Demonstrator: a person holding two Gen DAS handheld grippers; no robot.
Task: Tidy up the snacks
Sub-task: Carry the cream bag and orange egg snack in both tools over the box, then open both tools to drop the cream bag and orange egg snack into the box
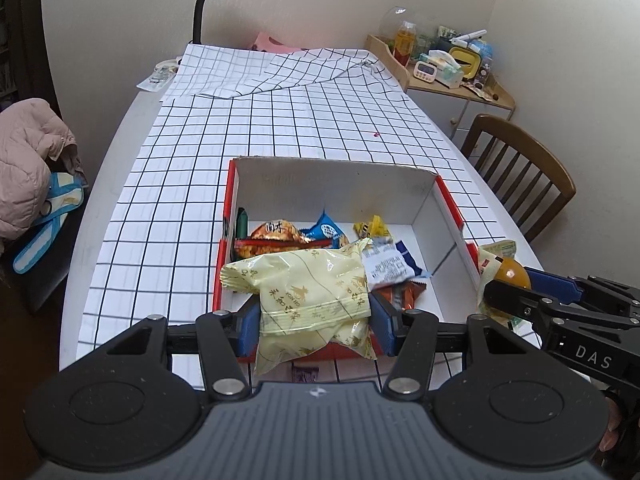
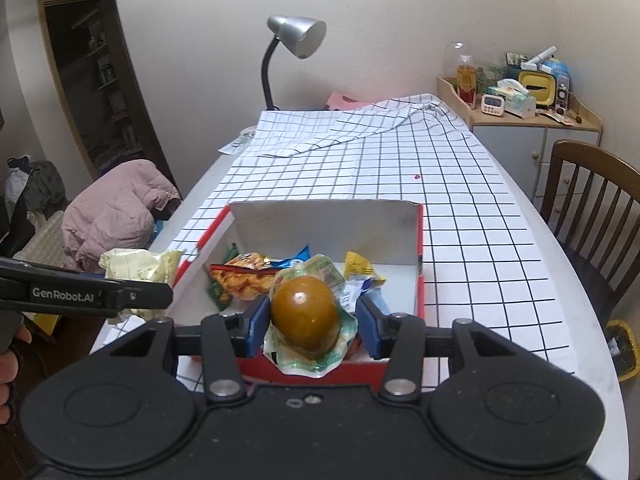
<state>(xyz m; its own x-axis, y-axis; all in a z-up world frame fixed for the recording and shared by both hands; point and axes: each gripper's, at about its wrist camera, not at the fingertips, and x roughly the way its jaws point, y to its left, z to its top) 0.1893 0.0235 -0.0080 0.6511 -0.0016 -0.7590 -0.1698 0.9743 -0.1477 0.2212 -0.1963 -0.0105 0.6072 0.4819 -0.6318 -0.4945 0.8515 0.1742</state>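
A red box with a white inside (image 1: 424,216) (image 2: 420,248) stands on the checked tablecloth and holds several snack packets (image 1: 280,236) (image 2: 244,276). My left gripper (image 1: 314,316) is shut on a pale yellow snack bag (image 1: 316,296) over the box's near edge; the bag also shows in the right wrist view (image 2: 140,266). My right gripper (image 2: 308,322) is shut on a packaged brown egg (image 2: 304,312) above the box's near edge; the egg shows at the right of the left wrist view (image 1: 512,274).
A desk lamp (image 2: 296,36) stands at the table's far end. A wooden chair (image 2: 592,216) is at the right, a pink jacket (image 2: 116,208) on a seat at the left. A cluttered side cabinet (image 2: 520,100) stands at the far right.
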